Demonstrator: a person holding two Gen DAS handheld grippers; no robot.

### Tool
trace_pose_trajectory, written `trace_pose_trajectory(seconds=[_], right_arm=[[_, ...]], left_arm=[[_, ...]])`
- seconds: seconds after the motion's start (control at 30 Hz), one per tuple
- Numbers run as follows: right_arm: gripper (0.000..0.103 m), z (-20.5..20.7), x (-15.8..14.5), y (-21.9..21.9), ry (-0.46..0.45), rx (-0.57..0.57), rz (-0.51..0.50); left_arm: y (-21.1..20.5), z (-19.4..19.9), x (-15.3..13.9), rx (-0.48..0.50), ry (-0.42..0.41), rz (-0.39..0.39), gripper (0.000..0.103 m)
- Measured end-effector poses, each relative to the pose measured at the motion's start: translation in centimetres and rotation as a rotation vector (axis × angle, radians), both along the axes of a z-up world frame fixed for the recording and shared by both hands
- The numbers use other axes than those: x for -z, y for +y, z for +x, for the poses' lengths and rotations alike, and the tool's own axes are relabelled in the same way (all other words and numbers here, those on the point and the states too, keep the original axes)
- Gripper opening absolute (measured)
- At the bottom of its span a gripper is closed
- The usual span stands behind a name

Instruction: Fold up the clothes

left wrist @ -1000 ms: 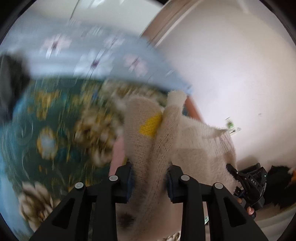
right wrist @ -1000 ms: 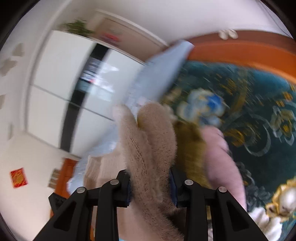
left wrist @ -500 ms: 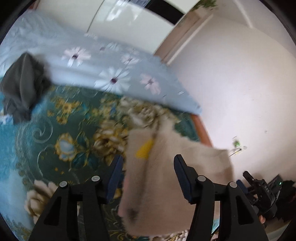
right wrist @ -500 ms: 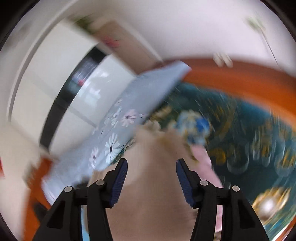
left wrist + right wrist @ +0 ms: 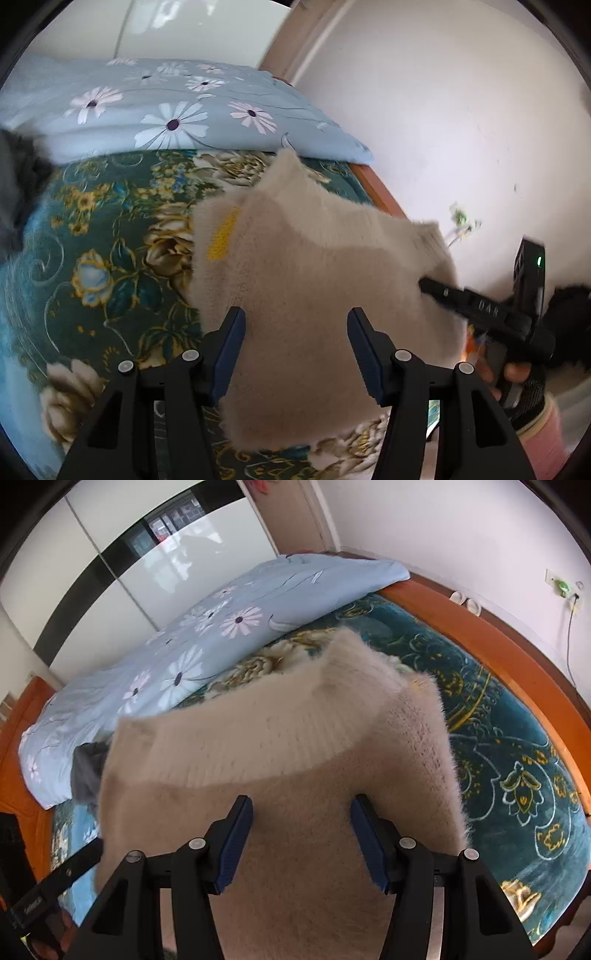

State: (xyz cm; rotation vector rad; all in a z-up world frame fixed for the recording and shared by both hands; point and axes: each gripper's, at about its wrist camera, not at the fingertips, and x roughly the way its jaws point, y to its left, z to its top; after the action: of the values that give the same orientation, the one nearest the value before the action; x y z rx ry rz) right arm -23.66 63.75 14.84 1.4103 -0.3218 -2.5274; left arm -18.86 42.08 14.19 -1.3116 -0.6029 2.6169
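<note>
Left wrist view: the left hand-held gripper (image 5: 295, 352), clamped on the beige fuzzy sweater (image 5: 317, 288) a second ago, now stands apart; the sweater lies on the bed (image 5: 103, 258).

Right wrist view: the right hand-held gripper (image 5: 301, 843) has likewise released, so this fold looks laid down.

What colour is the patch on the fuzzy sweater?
Yellow, on the fuzzy beige knitted sweater; the patch shows best in the left wrist view.
</note>
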Motion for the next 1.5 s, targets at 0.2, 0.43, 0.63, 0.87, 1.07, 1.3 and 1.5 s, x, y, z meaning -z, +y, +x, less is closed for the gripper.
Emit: trace_pose_trajectory(seconds=[0.2,0.43,0.63,0.87,1.07,1.3,1.5], right_arm=[[0.06,2.2,-2.7,-1.4,0.065,-0.011,-0.013],[0.06,7.3,-4.9,-6.2,0.081,-0.228,-0.081],[0.06,10.3,-3.1,-9.9,-0.019,-0.338,-0.03],[0.061,11.3,-1.0,-12.0,-0.145,-0.364,0.004],[0.061,12.0,1.7,-14.4,-0.263,-0.37,0.112],[0.061,10.7,4.6,-14.2,-0.336,-0.183,0.212],[0.061,10.6,5.7,-13.9,-0.386,-0.053,0.243]], left_arm=[[-0.4,2.3,-1.3,-0.012,0.055,-0.006,0.061],[-3.0,5.3,1.3,-0.127,0.005,0.0,0.064],[-3.4,6.0,2.2,-0.156,-0.02,-0.046,0.077],[-3.9,7.1,2.2,-0.152,-0.001,-0.079,0.079],[-4.6,7.6,3.0,-0.136,-0.007,-0.053,0.081],[-4.7,8.3,3.4,-0.095,-0.012,-0.083,0.081],[-4.2,8.4,4.3,-0.045,-0.051,-0.14,0.081]])
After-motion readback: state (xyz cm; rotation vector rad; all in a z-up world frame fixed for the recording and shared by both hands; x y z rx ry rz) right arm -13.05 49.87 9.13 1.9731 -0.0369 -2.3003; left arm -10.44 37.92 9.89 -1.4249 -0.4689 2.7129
